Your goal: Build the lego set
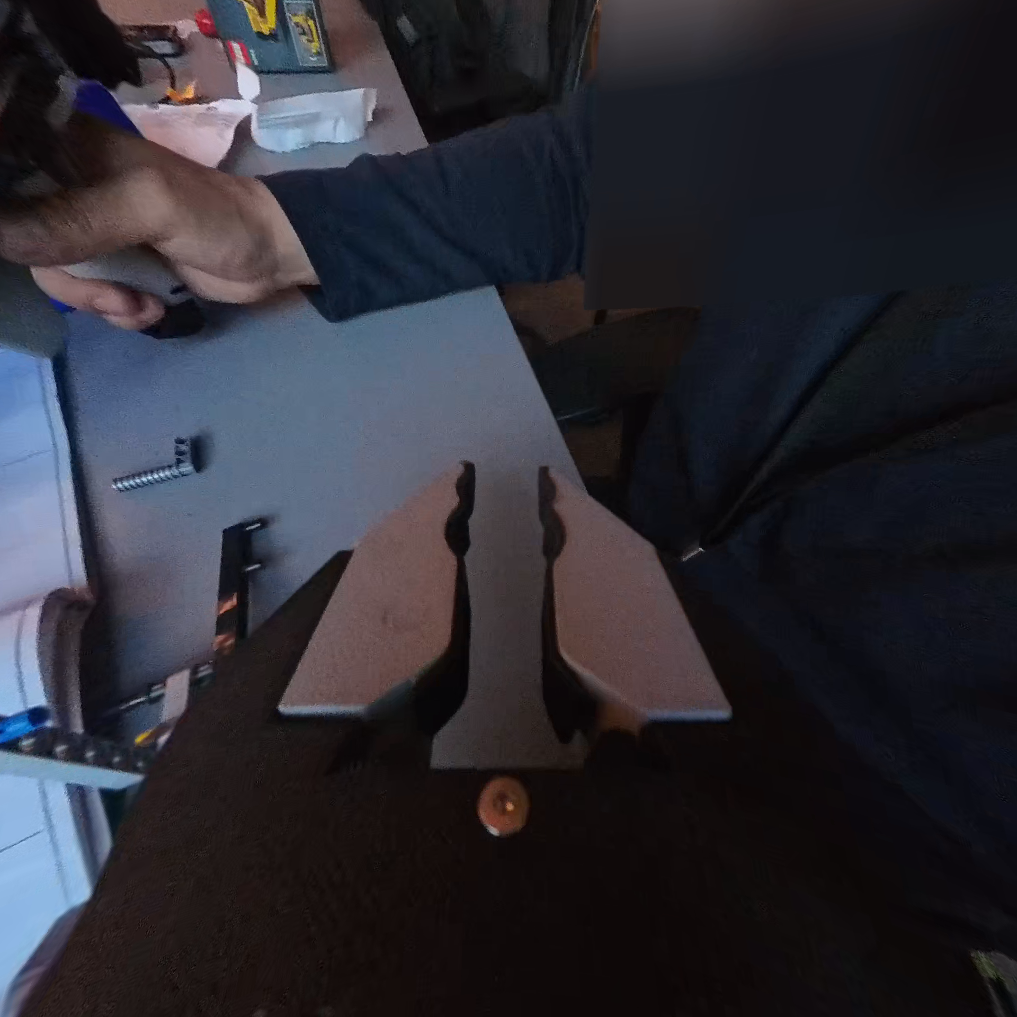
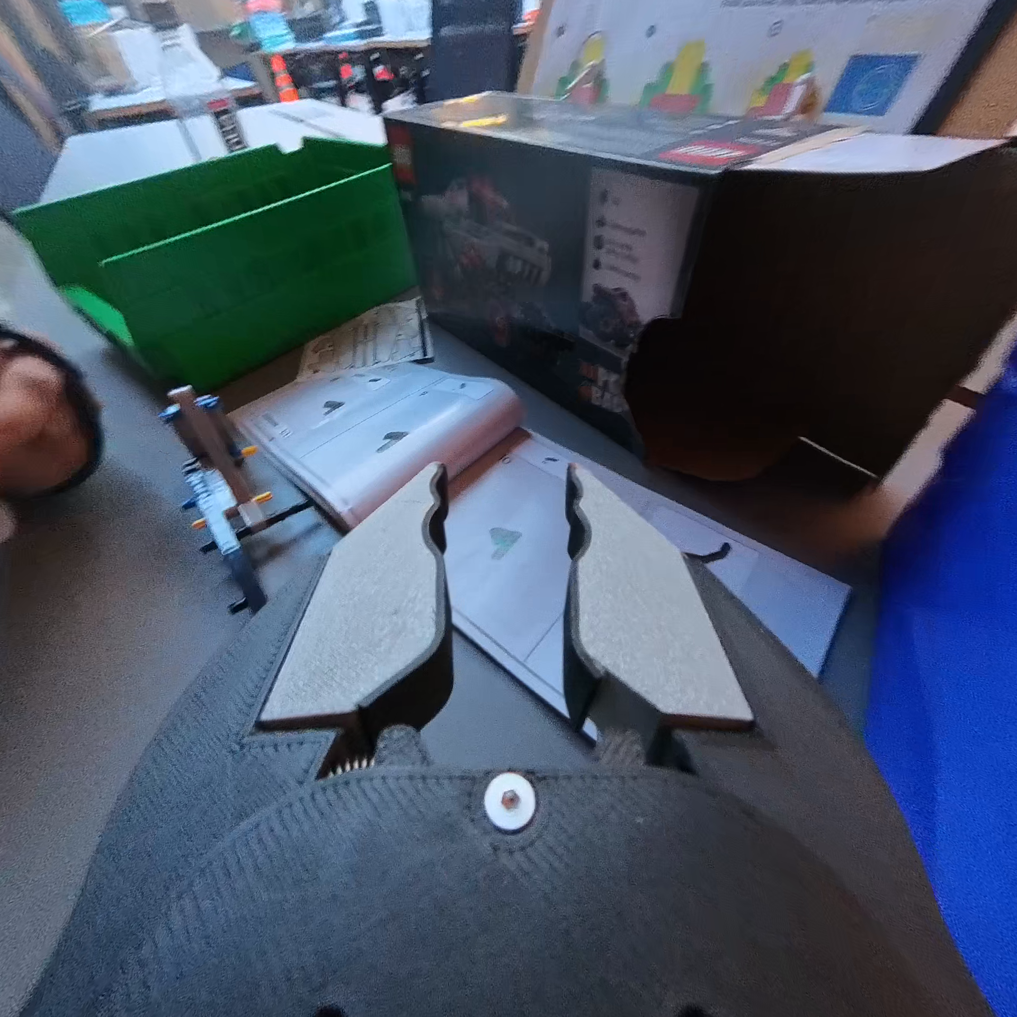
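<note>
My left gripper [image 1: 503, 479] is open and empty above the grey table's near edge. To its left lie a small grey piece with a ribbed shaft [image 1: 157, 470] and a black beam with pins [image 1: 236, 578]. My right gripper [image 2: 503, 484] is open and empty above the open instruction booklet [image 2: 385, 435]. A partly built frame of grey and black beams with blue and yellow pins [image 2: 220, 495] lies left of it on the table. A hand [image 1: 137, 220] holds the other gripper's handle in the left wrist view.
A green bin [image 2: 247, 264] stands at the back left and the dark set box [image 2: 550, 247] at the back right. A blue sleeve [image 2: 946, 660] fills the right edge. White bags [image 1: 308, 118] lie far off. The table edge [image 1: 528, 352] runs beside a person's dark-clothed lap.
</note>
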`<state>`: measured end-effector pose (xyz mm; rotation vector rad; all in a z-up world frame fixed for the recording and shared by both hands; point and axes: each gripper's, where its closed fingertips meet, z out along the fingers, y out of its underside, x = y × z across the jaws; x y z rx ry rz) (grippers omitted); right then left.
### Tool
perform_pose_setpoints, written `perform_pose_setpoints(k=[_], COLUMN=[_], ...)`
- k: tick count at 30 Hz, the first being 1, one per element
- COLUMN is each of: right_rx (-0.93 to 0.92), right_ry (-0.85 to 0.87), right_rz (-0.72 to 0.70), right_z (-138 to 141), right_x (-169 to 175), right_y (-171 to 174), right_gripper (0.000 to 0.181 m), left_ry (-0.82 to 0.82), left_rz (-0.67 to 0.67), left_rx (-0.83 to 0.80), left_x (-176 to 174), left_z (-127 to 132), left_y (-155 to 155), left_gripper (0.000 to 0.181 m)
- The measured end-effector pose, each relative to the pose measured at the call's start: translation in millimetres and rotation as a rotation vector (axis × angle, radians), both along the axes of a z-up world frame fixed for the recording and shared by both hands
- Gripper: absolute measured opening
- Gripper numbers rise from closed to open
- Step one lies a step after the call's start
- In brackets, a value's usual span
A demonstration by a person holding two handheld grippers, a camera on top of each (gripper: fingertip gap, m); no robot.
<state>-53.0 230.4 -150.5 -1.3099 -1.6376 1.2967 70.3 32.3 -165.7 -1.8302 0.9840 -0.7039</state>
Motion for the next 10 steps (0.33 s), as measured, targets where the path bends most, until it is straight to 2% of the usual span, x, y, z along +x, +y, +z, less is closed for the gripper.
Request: perform_pose_setpoints(k=[2,4,6,10], right_rx=[-0.007,-0.045,-0.057,0.076], right_ry=[-0.002,-0.007,-0.049,-0.156], right_rz=[0.102,0.237,0.347,0.443], right_z=[-0.1,3.0,-0.5,-24.8], right_x=[4.4,13.8,24.7,39.2], right_y=[-11.7,-27.5,-40.1,-51.1], right_gripper=[0.038,0.030,0.032,0.035], left_ry=[-0.034,-0.025,-0.038,-0.038], left_rz=[-0.021,-0.053,-0.046,-0.007], left_rx=[-0.026,-0.050,-0.045,-0.111], left_x=[-0.2,-1.3,-5.5,-14.9], left_z=[-10.2,-13.5,-11.0,-17.5], left_y=[-6.6,-15.8,-20.0,-17.4], left_gripper=[0.014,0.016,0.016,0.018])
